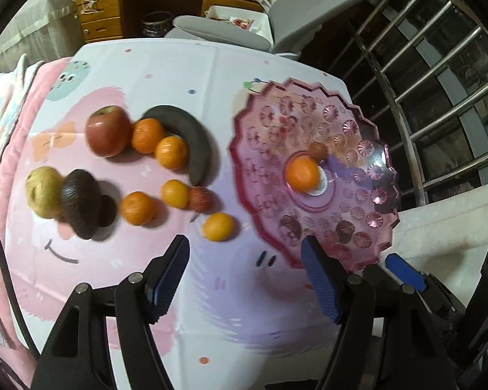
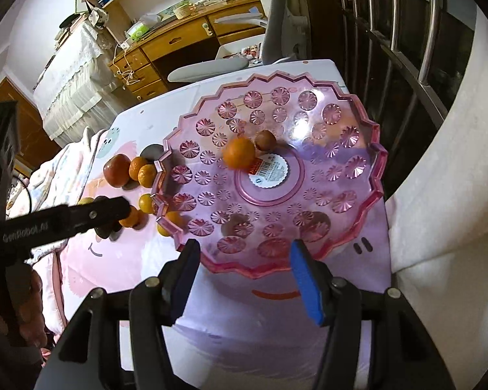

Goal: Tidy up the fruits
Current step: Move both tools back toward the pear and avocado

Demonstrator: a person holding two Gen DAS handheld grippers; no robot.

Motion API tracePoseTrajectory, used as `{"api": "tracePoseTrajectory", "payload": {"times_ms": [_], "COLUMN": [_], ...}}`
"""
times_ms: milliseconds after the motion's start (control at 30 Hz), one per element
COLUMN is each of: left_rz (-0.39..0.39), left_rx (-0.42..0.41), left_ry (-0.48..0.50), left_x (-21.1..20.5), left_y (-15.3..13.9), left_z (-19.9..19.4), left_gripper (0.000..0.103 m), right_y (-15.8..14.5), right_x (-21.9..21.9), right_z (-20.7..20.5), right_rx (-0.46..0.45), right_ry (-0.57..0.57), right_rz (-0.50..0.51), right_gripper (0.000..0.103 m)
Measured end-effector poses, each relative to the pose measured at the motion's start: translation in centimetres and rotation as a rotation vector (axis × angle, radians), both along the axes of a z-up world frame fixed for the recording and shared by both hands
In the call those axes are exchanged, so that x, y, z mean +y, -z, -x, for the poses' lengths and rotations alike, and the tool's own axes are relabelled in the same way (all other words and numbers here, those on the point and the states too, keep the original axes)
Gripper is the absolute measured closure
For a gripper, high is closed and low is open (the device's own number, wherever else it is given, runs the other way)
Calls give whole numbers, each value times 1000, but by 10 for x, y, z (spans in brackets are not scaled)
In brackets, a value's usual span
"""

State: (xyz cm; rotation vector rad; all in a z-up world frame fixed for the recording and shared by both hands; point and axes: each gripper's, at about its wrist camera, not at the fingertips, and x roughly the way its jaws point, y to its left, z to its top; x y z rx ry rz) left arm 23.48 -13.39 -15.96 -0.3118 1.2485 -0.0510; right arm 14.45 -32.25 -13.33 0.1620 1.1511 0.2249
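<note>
Left wrist view. My left tongs (image 1: 245,279) hang with fingers apart and nothing between them, above the pink cartoon-printed cloth on the desk (image 1: 211,74). The loose fruit lies ahead on that cloth: a red apple (image 1: 108,131), a dark curved banana (image 1: 192,143), a yellowish pear-like fruit (image 1: 42,191), a dark rough-skinned avocado (image 1: 81,202), several small orange mandarins, the nearest (image 1: 218,226) just beside the scalloped pink glass plate (image 1: 379,178), and a small reddish lychee-like fruit (image 1: 201,198). One mandarin (image 1: 302,173) and a small brown round fruit (image 1: 318,150) lie on the plate. The frame is blurred, so a hurried reach risks nudging the round mandarins into a roll.

Right wrist view. My right tongs (image 2: 242,276) are likewise apart and empty, poised at the plate's near rim. The plate is smooth, so I judge fruit set down off-centre could roll outward. The left tool crosses close at the plate's left edge; the two could collide there, or knock the rim.
</note>
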Motion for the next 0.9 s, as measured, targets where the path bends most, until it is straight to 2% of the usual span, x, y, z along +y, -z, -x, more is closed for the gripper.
{"api": "tracePoseTrajectory", "payload": {"times_ms": [167, 433, 533, 900], "left_rz": [-13, -36, -49, -97], "left_rx": [-30, -51, -55, -65], "left_ry": [-23, 16, 39, 151], "left_x": [30, 95, 119, 208], "left_y": [-3, -15, -19, -22], "left_z": [20, 56, 68, 95], "left_gripper": [32, 29, 29, 24], "right_y": [-4, -16, -18, -5], "right_x": [21, 68, 89, 165], "right_z": [8, 31, 42, 81], "right_rx": [22, 26, 34, 76], "right_ry": [28, 91, 136, 277], "right_rz": [38, 87, 78, -4], "right_gripper": [45, 43, 32, 27]}}
